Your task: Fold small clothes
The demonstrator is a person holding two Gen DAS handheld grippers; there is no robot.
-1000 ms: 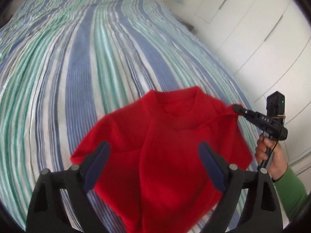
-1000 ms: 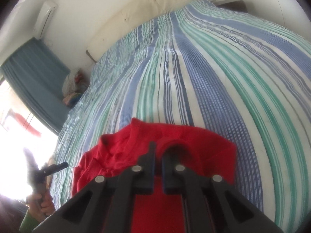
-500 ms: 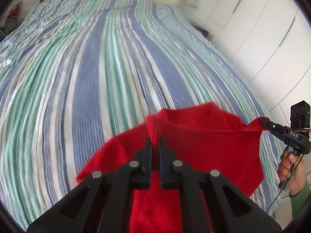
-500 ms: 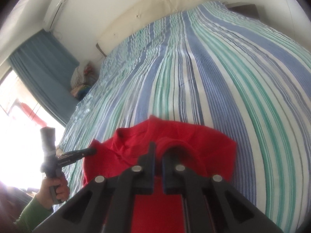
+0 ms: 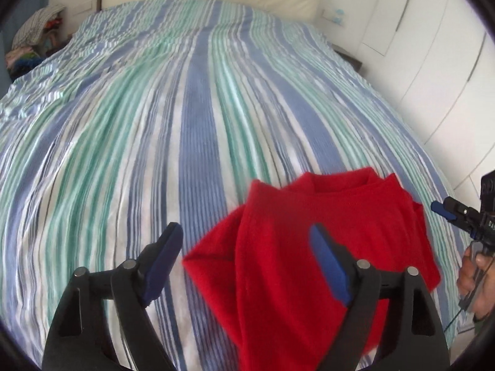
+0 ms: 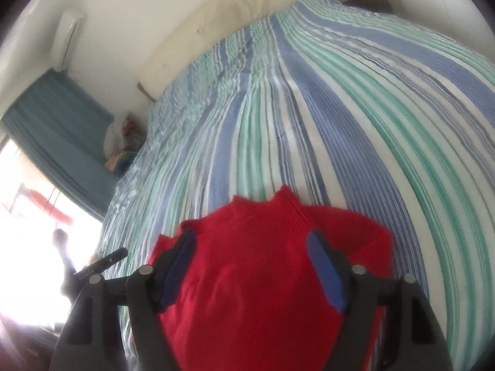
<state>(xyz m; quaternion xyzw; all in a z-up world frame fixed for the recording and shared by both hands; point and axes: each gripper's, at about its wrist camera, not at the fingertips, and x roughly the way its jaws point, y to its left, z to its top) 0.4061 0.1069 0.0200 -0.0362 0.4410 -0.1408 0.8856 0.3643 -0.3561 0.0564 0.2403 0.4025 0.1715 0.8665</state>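
Left gripper (image 5: 247, 256): jaws spread wide, blue pads facing each other, nothing held; it hangs above the near edge of the bed, its right finger over the red cloth and its left finger over bare stripes.
Right gripper (image 6: 252, 266): jaws spread wide too, empty, poised directly above the garment with a finger on each side of it.
Right gripper from the left camera (image 5: 458, 216): seen at the far right edge, just beside the garment's right side, apart from the cloth, held in the person's hand (image 5: 476, 278).
Red sweater (image 5: 309, 247): a small knitted top, lying loosely bunched on the near right part of the bed, ribbed collar pointing toward the headboard, one sleeve corner sticking out to the left.
Bedspread (image 5: 185, 123): blue, green and white stripes running lengthwise under the sweater.
Headboard (image 6: 222, 15): cream, padded, at the far end.
Wardrobe doors (image 5: 433, 46): white, along the bed's right side.
Curtain (image 6: 55, 117): blue, beside a bright window.
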